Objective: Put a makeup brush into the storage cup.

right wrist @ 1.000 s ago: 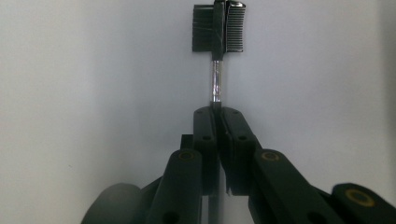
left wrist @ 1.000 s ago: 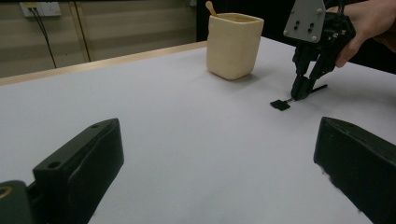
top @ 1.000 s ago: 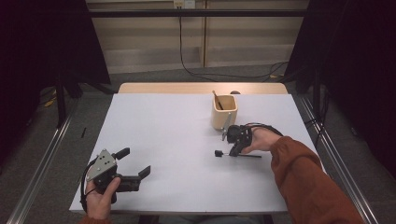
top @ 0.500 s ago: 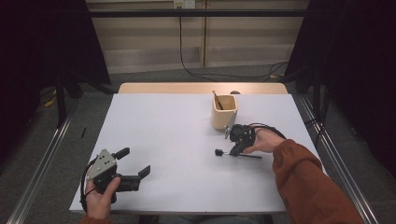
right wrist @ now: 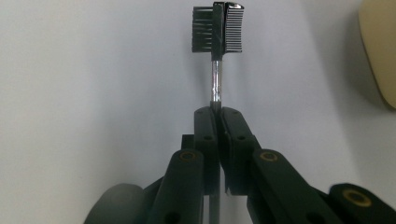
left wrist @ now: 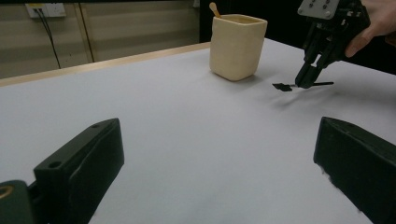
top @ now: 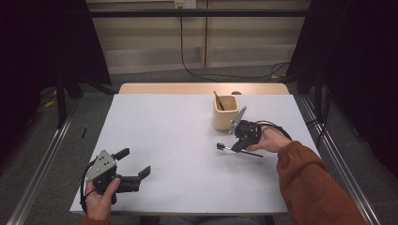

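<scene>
Gripping step: right gripper (right wrist: 217, 112) clamped on brow comb (right wrist: 217, 29) just beside cup (top: 225, 111). Next, probably lifting into cup. Left gripper (left wrist: 219, 154) wide open, empty.

The right gripper (right wrist: 215, 112) has its two black fingers (right wrist: 204, 135) pressed together on the thin metal stem of a small brow comb-and-brush tool (right wrist: 217, 28). The stem runs straight out past the fingertips, ending in a head with comb teeth on one side and dark bristles on the other. Under the fingers lies the white counter (right wrist: 93, 70). Off to the fingers' right, near the frame edge, shows part of a cream-coloured cup (right wrist: 380, 46).
</scene>
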A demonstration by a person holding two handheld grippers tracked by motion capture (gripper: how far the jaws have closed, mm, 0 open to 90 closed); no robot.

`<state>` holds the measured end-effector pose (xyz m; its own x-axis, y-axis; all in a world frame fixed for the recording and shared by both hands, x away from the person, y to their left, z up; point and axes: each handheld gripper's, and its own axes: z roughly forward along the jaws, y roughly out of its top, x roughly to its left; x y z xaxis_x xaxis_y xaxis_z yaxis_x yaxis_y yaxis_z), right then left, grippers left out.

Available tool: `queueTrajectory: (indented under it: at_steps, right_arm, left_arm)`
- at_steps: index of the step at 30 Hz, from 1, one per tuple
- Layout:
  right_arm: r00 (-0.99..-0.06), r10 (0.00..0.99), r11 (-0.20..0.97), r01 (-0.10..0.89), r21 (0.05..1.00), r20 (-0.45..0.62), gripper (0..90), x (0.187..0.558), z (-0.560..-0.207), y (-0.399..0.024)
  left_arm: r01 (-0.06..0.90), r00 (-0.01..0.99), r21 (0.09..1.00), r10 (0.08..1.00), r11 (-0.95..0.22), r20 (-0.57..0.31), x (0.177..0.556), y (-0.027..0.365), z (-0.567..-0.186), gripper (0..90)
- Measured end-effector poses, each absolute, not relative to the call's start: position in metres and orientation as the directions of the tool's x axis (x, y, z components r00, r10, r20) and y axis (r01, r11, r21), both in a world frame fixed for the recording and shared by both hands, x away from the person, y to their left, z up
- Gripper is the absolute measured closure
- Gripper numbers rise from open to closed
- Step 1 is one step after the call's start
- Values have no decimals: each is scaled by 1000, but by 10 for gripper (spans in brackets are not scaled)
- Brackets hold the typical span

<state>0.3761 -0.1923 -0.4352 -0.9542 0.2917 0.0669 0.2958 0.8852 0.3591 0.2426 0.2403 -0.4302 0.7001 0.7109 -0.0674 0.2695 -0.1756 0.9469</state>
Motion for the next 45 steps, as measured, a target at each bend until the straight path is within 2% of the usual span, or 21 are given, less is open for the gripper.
queueTrajectory:
  at_steps: [7,20,25,36,45]
  right_arm:
    - [-944,326,838,309,450,42,858,370,-429,-202]
    - [-909,408,686,367,628,85,858,365,-419,-226]
    - [-899,432,661,369,653,71,857,360,-417,-230]
    - [-877,466,550,388,739,114,857,351,-405,-238]
    - [-835,531,455,424,783,144,857,344,-414,-252]
  left_arm:
    - [267,698,947,713,-180,-62,243,240,-430,16]
    - [272,708,945,703,-180,-70,242,239,-430,16]
    - [264,708,948,703,-179,-65,241,239,-430,16]
    - [268,700,947,712,-179,-63,242,242,-429,16]
    - [268,701,946,710,-181,-63,242,241,-429,16]
